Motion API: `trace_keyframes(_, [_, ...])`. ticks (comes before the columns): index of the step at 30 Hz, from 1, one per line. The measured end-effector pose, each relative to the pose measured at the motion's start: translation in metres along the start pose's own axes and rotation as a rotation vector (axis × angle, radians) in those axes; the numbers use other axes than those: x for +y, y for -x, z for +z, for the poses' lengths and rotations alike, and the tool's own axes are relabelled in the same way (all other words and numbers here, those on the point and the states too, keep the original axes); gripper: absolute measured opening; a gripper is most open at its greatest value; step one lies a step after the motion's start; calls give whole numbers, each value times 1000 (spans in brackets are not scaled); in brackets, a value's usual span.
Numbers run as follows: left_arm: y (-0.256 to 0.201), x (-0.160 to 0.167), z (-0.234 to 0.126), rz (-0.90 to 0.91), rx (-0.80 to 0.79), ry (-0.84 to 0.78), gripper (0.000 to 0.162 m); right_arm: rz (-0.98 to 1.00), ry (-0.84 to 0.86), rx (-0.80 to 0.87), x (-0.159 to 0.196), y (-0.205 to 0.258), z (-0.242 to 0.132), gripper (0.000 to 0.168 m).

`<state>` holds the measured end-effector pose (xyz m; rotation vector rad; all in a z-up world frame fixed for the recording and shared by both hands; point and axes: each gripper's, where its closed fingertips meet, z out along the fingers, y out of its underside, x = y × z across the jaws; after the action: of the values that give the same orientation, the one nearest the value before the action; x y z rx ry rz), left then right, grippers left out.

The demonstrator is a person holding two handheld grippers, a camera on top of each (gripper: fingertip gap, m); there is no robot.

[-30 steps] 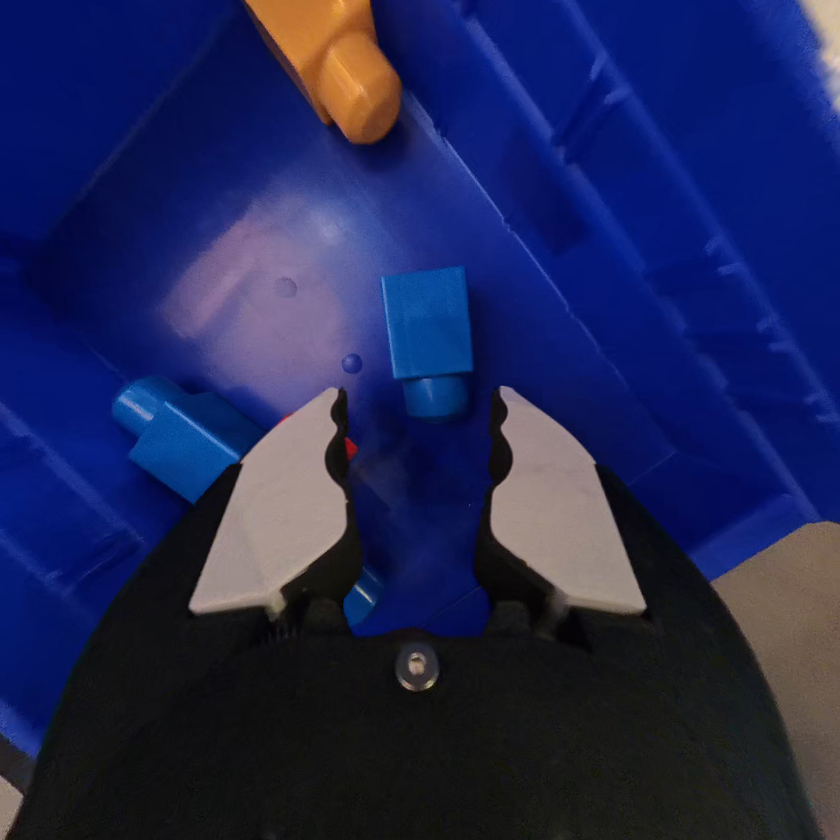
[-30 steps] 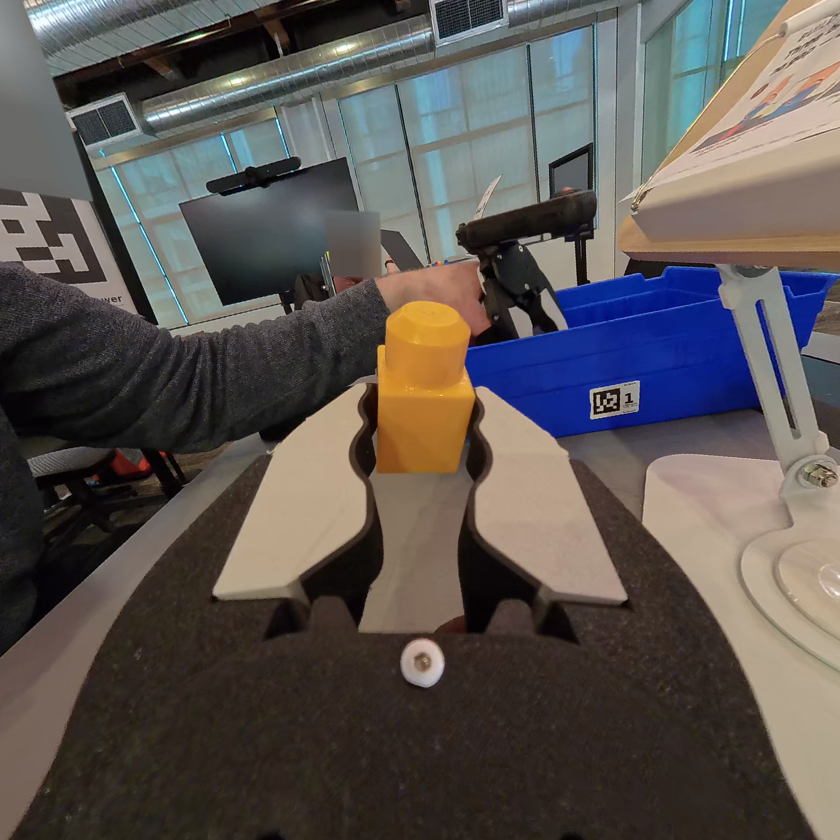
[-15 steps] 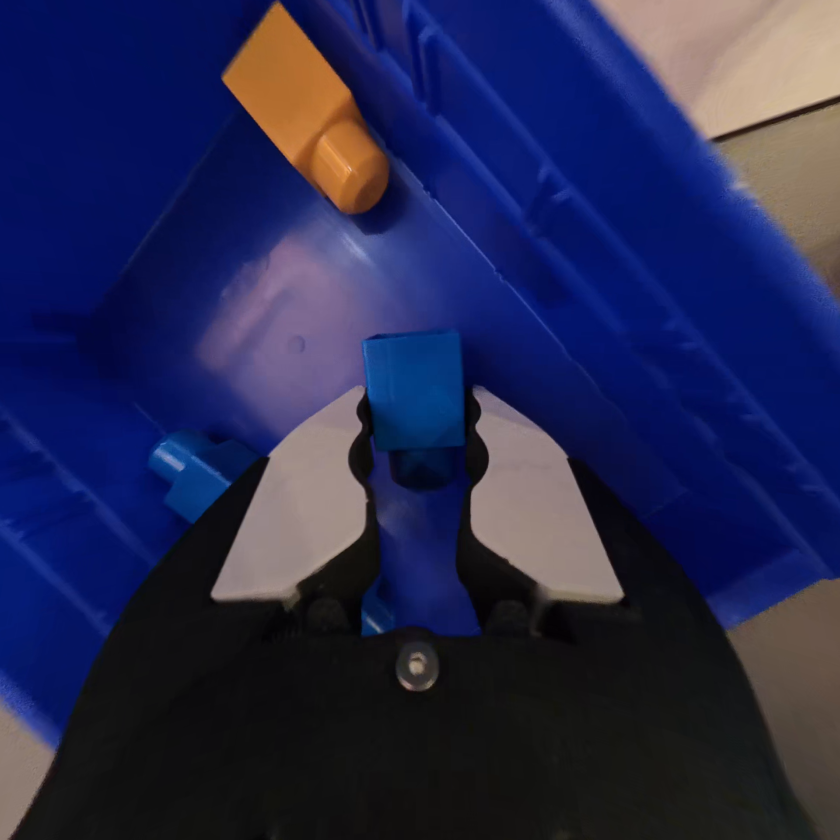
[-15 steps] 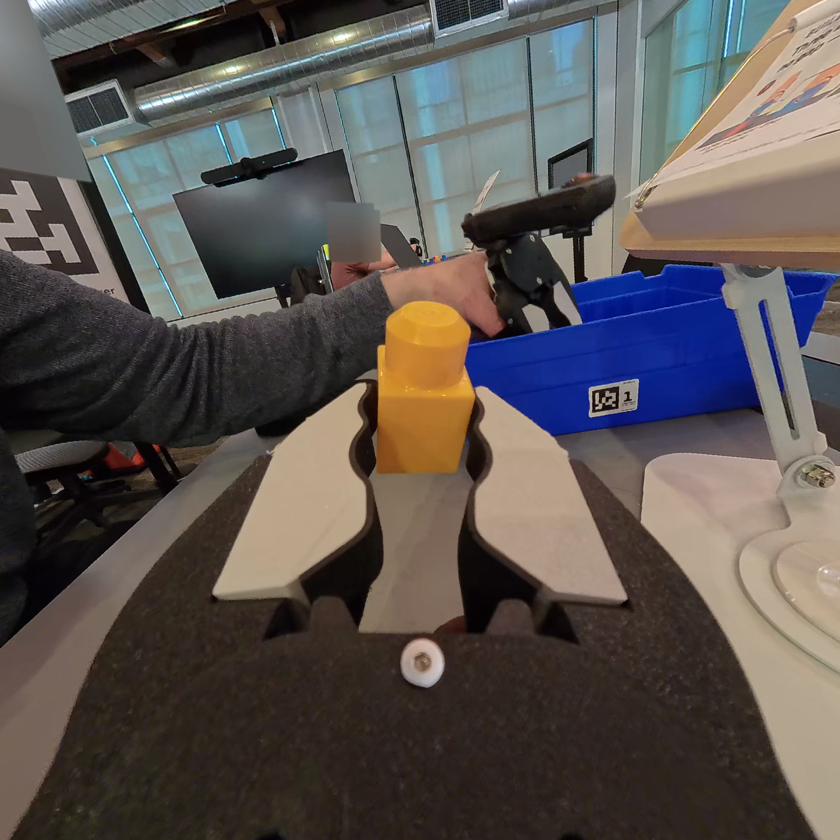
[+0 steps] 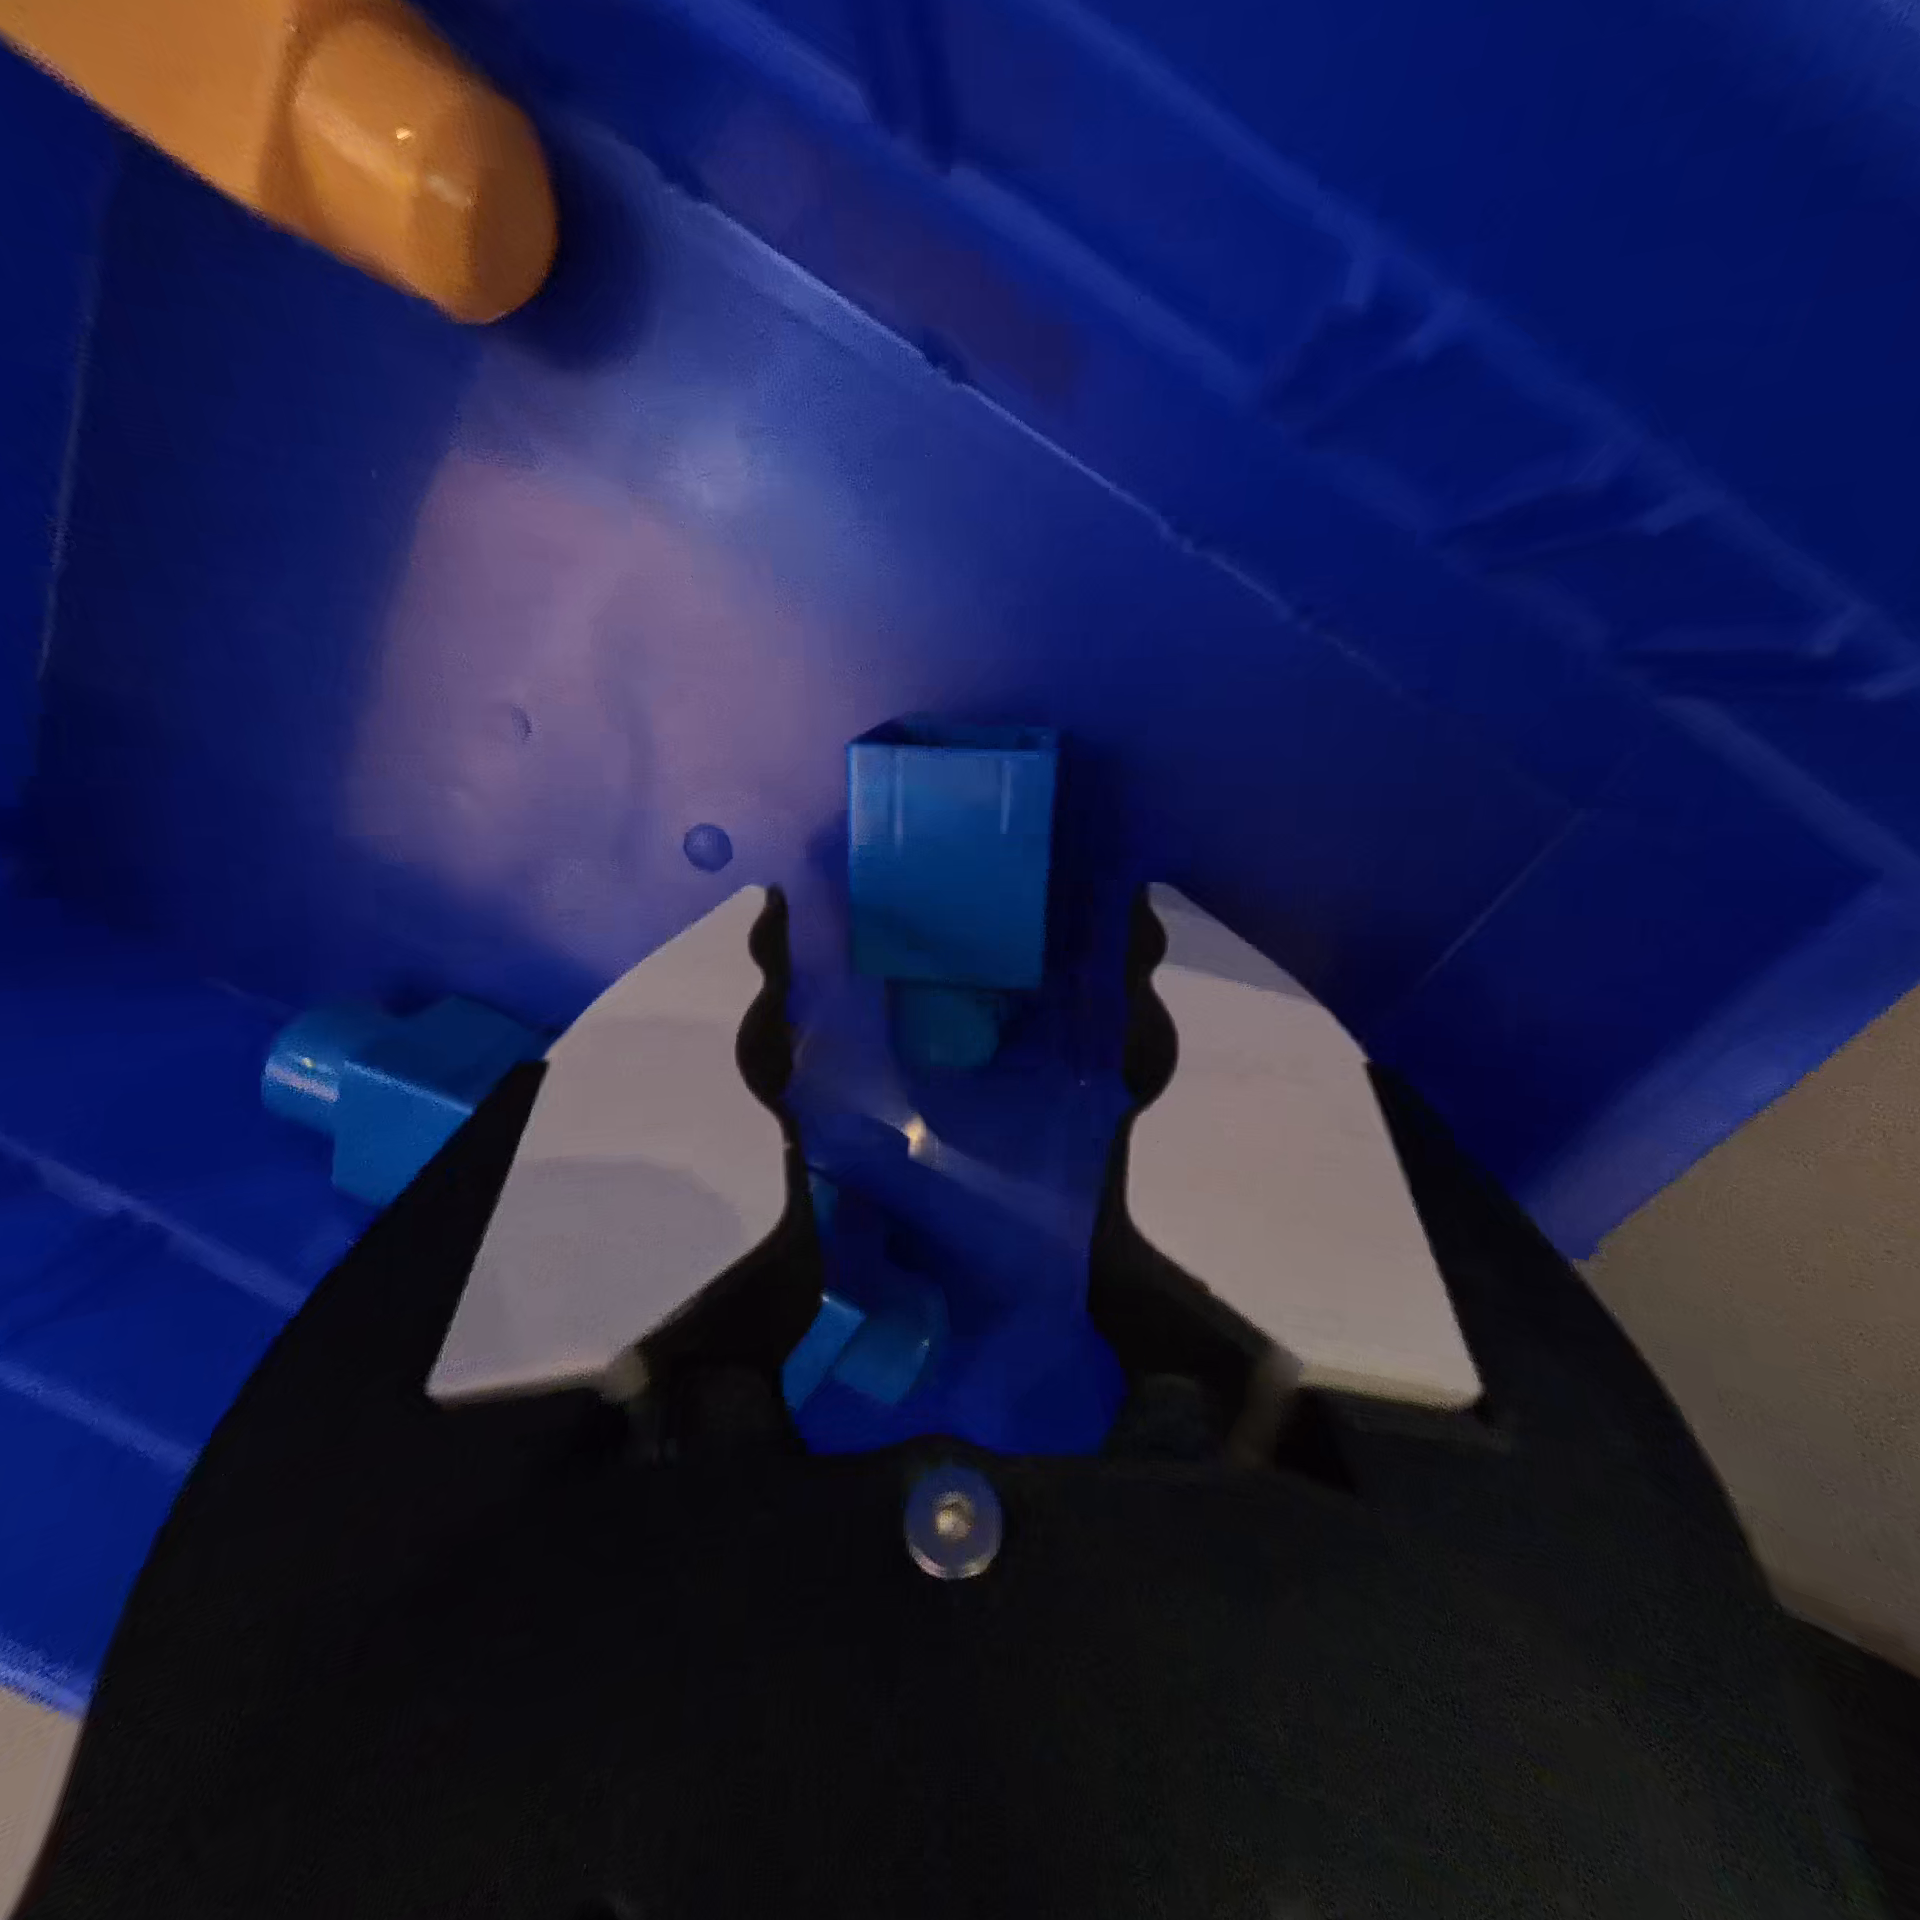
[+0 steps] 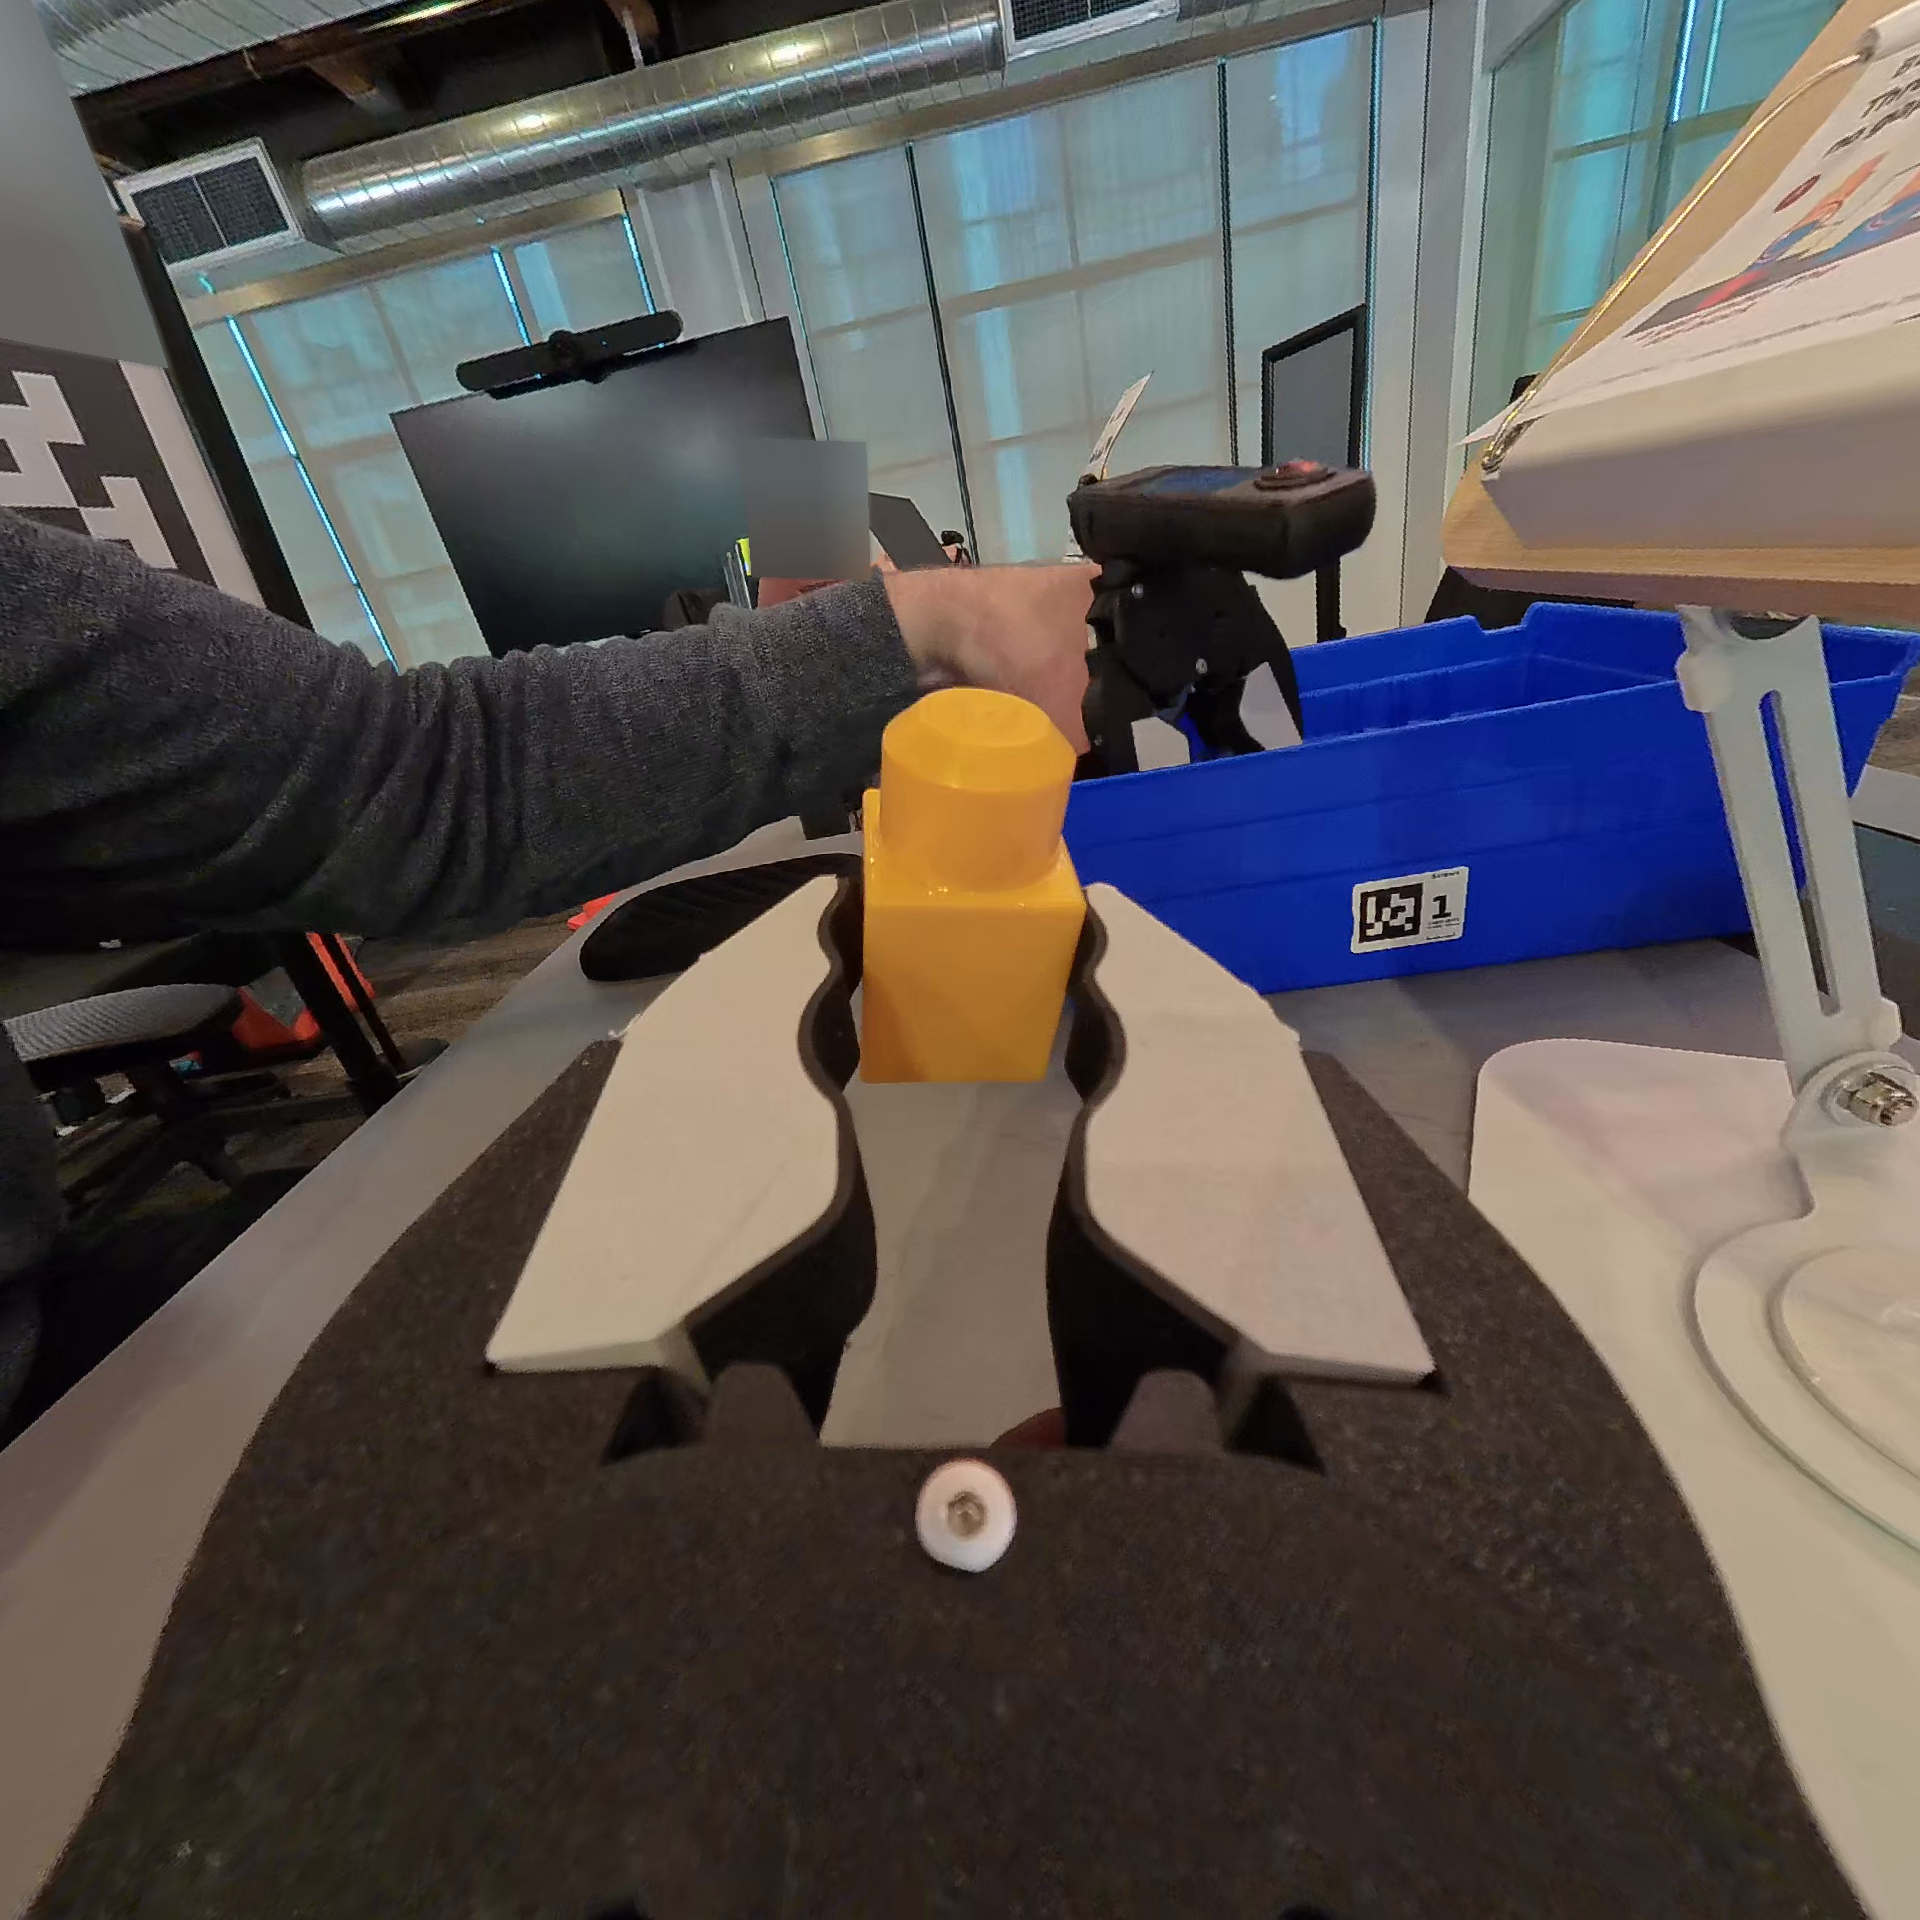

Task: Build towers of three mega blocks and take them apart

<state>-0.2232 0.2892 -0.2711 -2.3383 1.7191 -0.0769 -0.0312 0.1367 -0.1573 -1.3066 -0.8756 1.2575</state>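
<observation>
My left gripper (image 5: 961, 899) is open inside the blue bin (image 5: 1299, 582). A blue block (image 5: 951, 873) lies on its side on the bin floor between the fingertips, stud towards me, with a gap to each finger. An orange block (image 5: 395, 177) lies at the far left wall. A second blue block (image 5: 364, 1081) lies to the left, and a blue piece (image 5: 862, 1361) shows under the jaws. My right gripper (image 6: 966, 894) is shut on an upright yellow block (image 6: 966, 935) over the grey table (image 6: 1455, 1029). The left gripper (image 6: 1195, 665) also shows there, over the bin (image 6: 1455, 831).
A person's sleeved arm (image 6: 468, 748) reaches across from the left to the bin. A white stand (image 6: 1787, 883) holding a board with papers rises at the right on a white base (image 6: 1621, 1195). A black pad (image 6: 707, 914) lies on the table's left side. About 25 cm separates my left fingertips from my right. My left gripper is the nearer one to the blue piece (image 5: 862, 1361): about 10 cm, against 35 cm.
Half a second ago my left gripper was shut on the blue block; now its jaws are wide and the block lies free in the bin. The right gripper still holds the yellow block.
</observation>
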Motion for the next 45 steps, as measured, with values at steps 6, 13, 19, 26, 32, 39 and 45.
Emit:
trace_keyframes(6, [0, -10, -18, -194, -21, -107, 58, 5, -2, -1, 0, 0, 0, 37])
trace_keyframes(13, [-4, -16, -2, -30, -53, -19, 36, 2, -1, -2, 0, 0, 0, 37])
trace_keyframes(19, [-26, -22, -4, 257, -12, -34, 34, 9, -6, -5, -1, 0, -1, 37])
trace_keyframes(26, [-2, -11, -21, 106, -76, -5, 63, 10, -5, -6, 0, 0, 0, 37])
trace_keyframes(32, [-5, -17, -21, -388, -3, -89, 70, 9, -6, -5, 0, -1, 0, 37])
trace_keyframes(39, [-10, -13, -7, -593, -54, -27, 75, 6, -5, -3, 0, 0, 0, 37])
trace_keyframes(45, [-10, -14, -5, -384, -62, 15, 54, 7, -7, -5, -1, 0, 0, 37])
